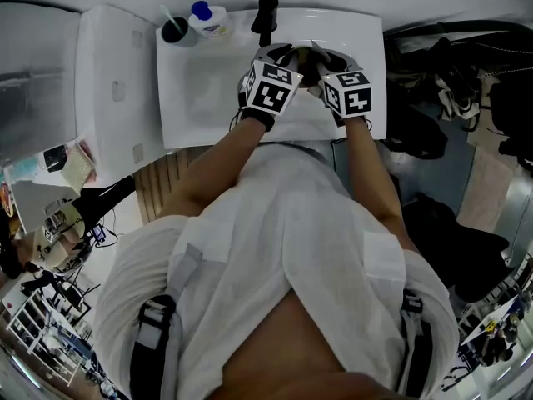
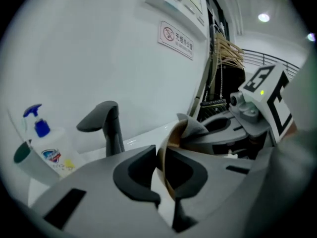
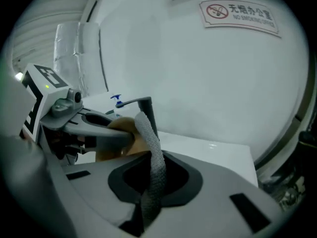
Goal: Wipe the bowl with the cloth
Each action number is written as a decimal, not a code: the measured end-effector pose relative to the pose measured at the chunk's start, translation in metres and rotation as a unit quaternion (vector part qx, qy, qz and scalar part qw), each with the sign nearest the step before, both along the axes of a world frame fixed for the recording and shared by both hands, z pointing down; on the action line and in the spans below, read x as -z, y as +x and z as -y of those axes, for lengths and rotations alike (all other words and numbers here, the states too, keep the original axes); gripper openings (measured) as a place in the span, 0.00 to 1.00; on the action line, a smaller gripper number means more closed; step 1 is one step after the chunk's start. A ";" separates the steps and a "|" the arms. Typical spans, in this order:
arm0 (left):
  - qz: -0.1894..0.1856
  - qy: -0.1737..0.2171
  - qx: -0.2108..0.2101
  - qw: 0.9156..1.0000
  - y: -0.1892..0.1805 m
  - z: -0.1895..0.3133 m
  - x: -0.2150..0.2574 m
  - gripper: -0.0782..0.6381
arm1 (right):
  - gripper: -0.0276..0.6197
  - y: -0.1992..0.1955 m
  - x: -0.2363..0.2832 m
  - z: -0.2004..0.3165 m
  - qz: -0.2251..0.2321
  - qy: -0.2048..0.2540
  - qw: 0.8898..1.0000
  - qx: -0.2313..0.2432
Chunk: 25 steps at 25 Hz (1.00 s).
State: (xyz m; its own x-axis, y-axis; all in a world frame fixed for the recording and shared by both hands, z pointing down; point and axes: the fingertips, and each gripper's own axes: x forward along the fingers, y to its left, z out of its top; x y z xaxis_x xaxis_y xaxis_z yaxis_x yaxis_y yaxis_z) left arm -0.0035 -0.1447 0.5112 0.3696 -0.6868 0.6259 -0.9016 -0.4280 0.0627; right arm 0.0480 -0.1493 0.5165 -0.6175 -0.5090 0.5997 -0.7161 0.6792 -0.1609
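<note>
The left hand-held gripper (image 2: 161, 170) pinches the bowl (image 2: 173, 135) steady over the sink (image 1: 196, 98); the right hand-held gripper (image 3: 151, 182) clamps the cloth (image 3: 154, 157) for wiping

White shirt (image 1: 283, 240), dark straps (image 1: 152, 340), grey hand-held grippers (image 2: 159, 170) (image 3: 150, 180), black-white marker cubes (image 1: 271, 90)

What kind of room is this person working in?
Probably a washroom: there is a white washbasin with a black tap, a pump bottle of hand soap beside the tap, and a no-smoking sign above.
</note>
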 end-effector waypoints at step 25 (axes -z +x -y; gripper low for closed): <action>0.022 -0.135 0.060 0.989 -0.052 -0.050 -0.103 0.14 | 0.10 0.015 -0.032 -0.036 0.081 -0.119 0.989 0.022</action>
